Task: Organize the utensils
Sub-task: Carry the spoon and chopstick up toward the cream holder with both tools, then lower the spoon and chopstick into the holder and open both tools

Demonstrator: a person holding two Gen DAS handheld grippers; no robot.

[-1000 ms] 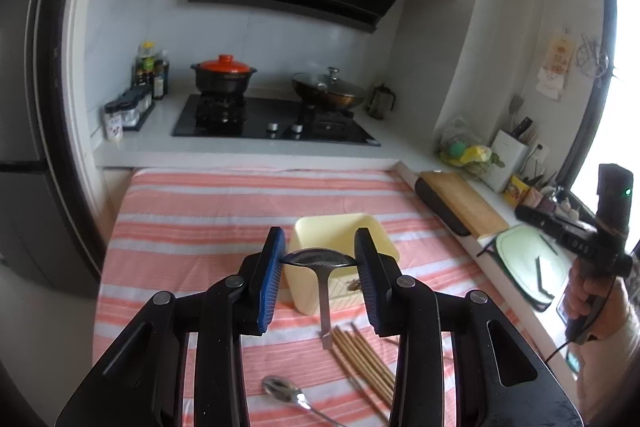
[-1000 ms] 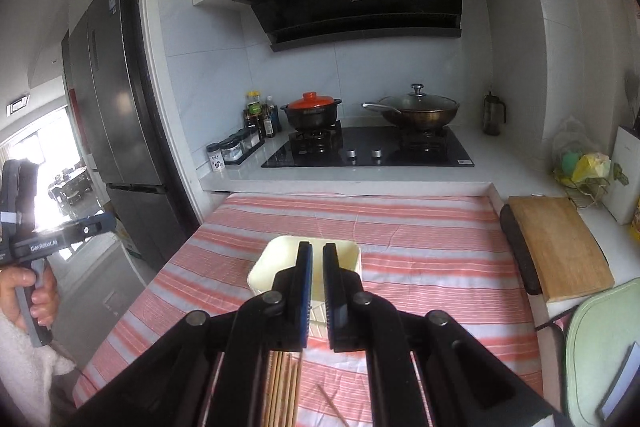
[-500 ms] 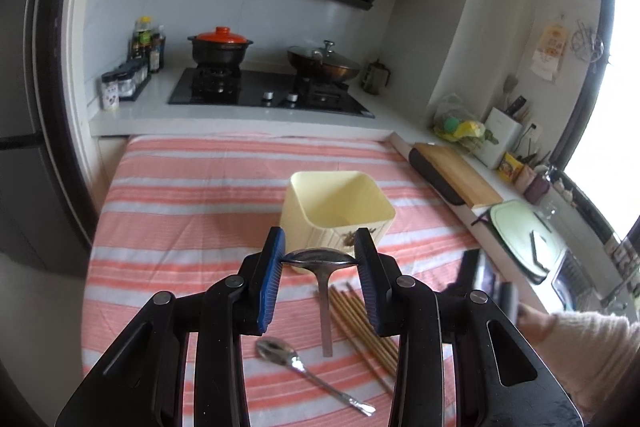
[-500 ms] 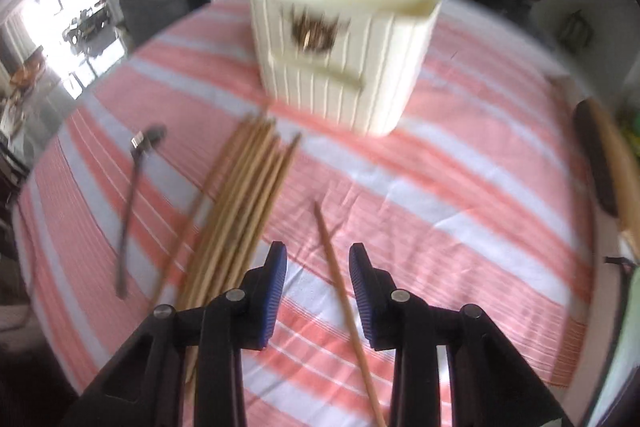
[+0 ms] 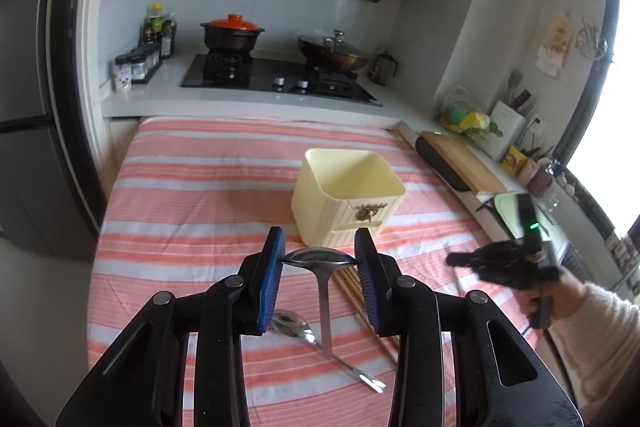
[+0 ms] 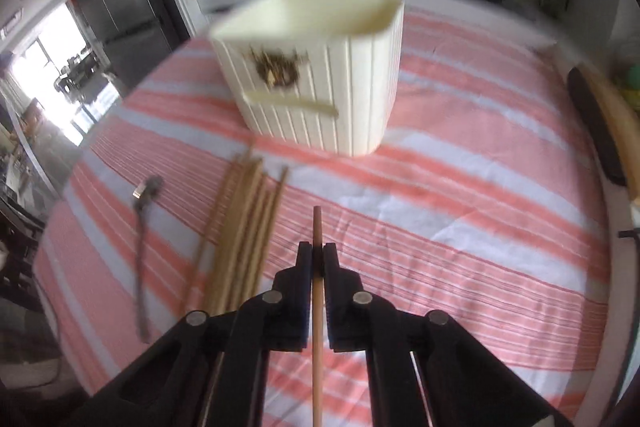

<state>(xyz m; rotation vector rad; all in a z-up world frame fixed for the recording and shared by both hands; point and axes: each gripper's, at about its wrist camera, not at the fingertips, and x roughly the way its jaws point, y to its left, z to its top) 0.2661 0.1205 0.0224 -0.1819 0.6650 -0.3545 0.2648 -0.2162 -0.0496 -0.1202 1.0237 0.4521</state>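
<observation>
While the left hand-held gripper [image 5: 319,261] occupies the lower centre of its frame, its blue pads [image 5: 273,269] clamp the bowl of a steel spoon [image 5: 320,258] from both sides, the handle hanging downward between the jaws.

Right hand-held gripper [image 6: 318,259]: lower centre of its frame, jaws closed on a single wooden chopstick [image 6: 317,291], which runs lengthwise between them with its tip pointing toward the frame's centre. Same gripper appears blurred at the right edge of the left view [image 5: 500,263].

Cream holder [image 5: 347,197]: square, ribbed, open-topped, upright on the striped cloth [image 5: 192,195] covering the surface, centre of the left view; upper centre in the right view, dark emblem on its near wall.

Chopstick bundle [image 6: 244,227]: lying flat on the cloth, left of centre in the right view, near the holder's base, apart from the gripped chopstick.

Second spoon [image 5: 292,323]: flat on the cloth, lower centre of the left view, below the held spoon; its handle runs toward the lower right.

Background, upper left view: stovetop [image 5: 276,77], black pot with red lid [image 5: 233,33], lidded wok [image 5: 334,53]. Cutting board [image 5: 460,163], right of centre.
</observation>
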